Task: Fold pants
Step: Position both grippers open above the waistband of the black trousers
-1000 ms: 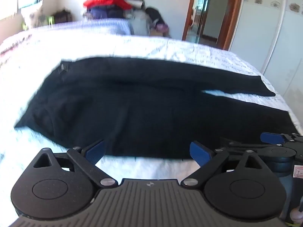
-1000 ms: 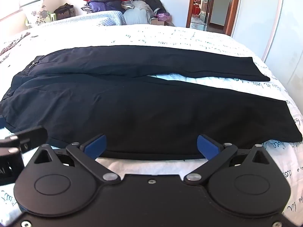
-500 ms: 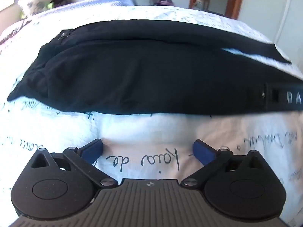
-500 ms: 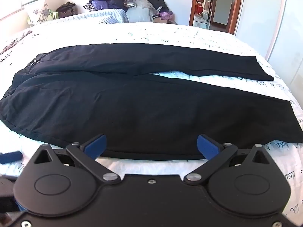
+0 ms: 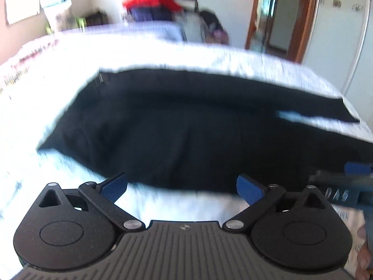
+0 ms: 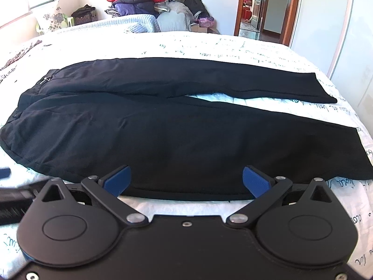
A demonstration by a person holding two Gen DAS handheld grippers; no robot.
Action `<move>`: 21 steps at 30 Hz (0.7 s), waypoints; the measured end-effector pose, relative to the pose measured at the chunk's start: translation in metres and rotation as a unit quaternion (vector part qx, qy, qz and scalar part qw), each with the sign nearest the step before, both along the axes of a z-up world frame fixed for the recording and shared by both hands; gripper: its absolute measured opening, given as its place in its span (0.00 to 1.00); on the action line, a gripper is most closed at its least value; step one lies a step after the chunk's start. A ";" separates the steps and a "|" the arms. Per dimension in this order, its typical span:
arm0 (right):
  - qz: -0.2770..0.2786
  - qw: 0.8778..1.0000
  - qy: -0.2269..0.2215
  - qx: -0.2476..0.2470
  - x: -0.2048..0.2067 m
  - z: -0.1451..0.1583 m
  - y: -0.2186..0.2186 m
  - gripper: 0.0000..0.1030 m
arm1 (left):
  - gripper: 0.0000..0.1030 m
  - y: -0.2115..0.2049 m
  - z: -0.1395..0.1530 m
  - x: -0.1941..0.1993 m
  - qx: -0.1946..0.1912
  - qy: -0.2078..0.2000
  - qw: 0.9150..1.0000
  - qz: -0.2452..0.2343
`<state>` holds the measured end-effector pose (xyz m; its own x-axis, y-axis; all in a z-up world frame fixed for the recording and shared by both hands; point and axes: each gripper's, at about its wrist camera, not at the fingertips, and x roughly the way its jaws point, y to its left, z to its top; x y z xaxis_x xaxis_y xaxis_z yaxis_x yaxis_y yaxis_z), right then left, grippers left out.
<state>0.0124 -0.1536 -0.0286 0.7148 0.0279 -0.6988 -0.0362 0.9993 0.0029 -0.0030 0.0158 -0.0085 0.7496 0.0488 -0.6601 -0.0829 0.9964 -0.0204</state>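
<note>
Black pants [image 6: 177, 121] lie spread flat on the white printed bedsheet [image 6: 233, 46], waist at the left, both legs running right, with a gap of sheet between the leg ends. They also show, blurred, in the left wrist view [image 5: 186, 128]. My left gripper [image 5: 181, 186] is open and empty at the near edge of the pants toward the waist. My right gripper [image 6: 185, 180] is open and empty over the near leg's front edge. The right gripper's tip [image 5: 349, 182] shows at the right of the left wrist view.
A pile of clothes and bags [image 6: 149, 2] sits beyond the bed's far end. A floral pillow [image 6: 50, 18] is at the far left. An open doorway [image 6: 258, 9] and a white wardrobe [image 6: 338, 23] stand at the right.
My left gripper tipped down toward the sheet, then swung back up to face the pants; its view is motion-blurred. My right gripper has barely moved.
</note>
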 end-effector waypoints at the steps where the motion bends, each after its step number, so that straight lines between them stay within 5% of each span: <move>1: 0.000 1.000 -0.001 0.000 0.000 0.000 0.000 1.00 | 0.99 -0.002 0.006 -0.001 0.002 -0.016 1.000 -0.003; 13: 0.002 1.000 0.000 0.004 0.021 0.002 -0.005 1.00 | 1.00 -0.004 0.027 0.018 0.032 0.001 0.999 -0.011; 17: 0.004 1.000 0.002 0.000 0.027 -0.001 -0.003 1.00 | 0.99 0.002 0.022 0.021 -0.007 0.010 0.999 -0.042; 21: 0.009 1.000 0.004 -0.005 0.032 0.000 -0.001 1.00 | 0.99 0.001 0.024 0.028 -0.002 0.008 0.999 -0.054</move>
